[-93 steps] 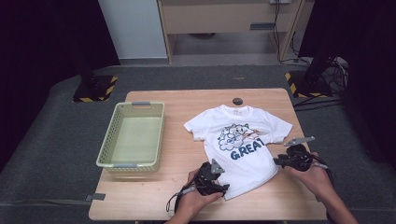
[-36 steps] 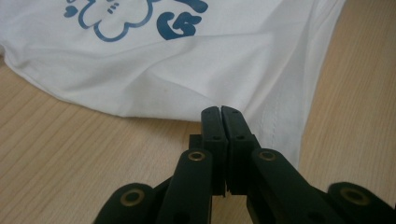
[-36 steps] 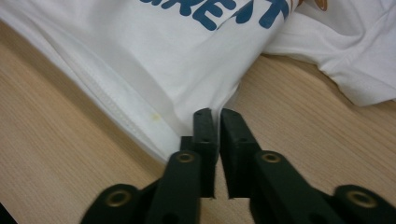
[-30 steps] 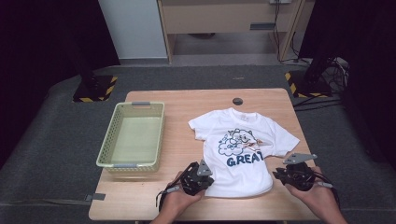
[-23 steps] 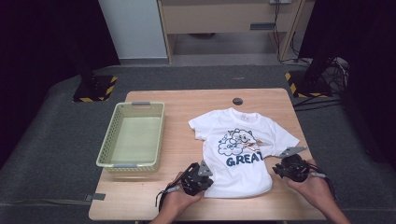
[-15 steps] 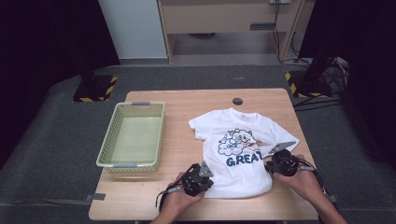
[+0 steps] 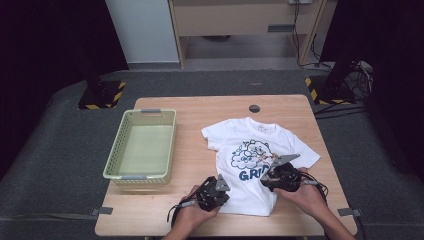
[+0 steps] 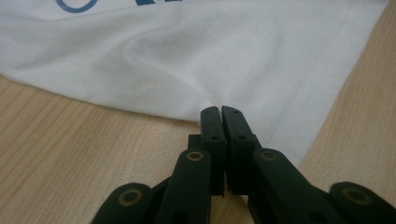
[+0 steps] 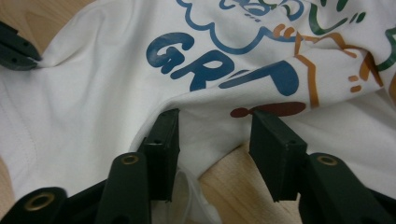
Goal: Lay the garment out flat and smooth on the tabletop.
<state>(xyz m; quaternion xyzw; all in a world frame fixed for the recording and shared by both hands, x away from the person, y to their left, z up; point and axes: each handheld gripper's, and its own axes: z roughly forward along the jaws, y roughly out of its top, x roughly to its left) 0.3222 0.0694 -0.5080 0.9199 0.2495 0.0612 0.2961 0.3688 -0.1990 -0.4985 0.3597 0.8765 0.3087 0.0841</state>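
A white T-shirt (image 7: 250, 145) with a cartoon print and blue letters lies flat on the wooden table (image 7: 200, 112). My left gripper (image 7: 222, 192) is at the shirt's lower left corner, and in the left gripper view (image 8: 220, 110) its jaws are shut on the hem (image 8: 187, 60). My right gripper (image 7: 272, 176) sits over the lower right part of the print, where the cloth is bunched inward. In the right gripper view its jaws (image 9: 215, 119) have just been opening and stand apart, with a loose fold of shirt (image 9: 116, 93) between them, not pinched. The left gripper's jaw tips (image 9: 14, 49) appear far left.
A pale green plastic basket (image 7: 116, 150) stands empty on the left half of the table. A small black round cap (image 7: 254, 108) is set near the far edge. Dark floor surrounds the table, and the person's hands enter from the near edge.
My right gripper has moved left across the shirt, dragging its lower right side inward over the letters, and its jaws have spread. The left gripper has stayed on the hem.
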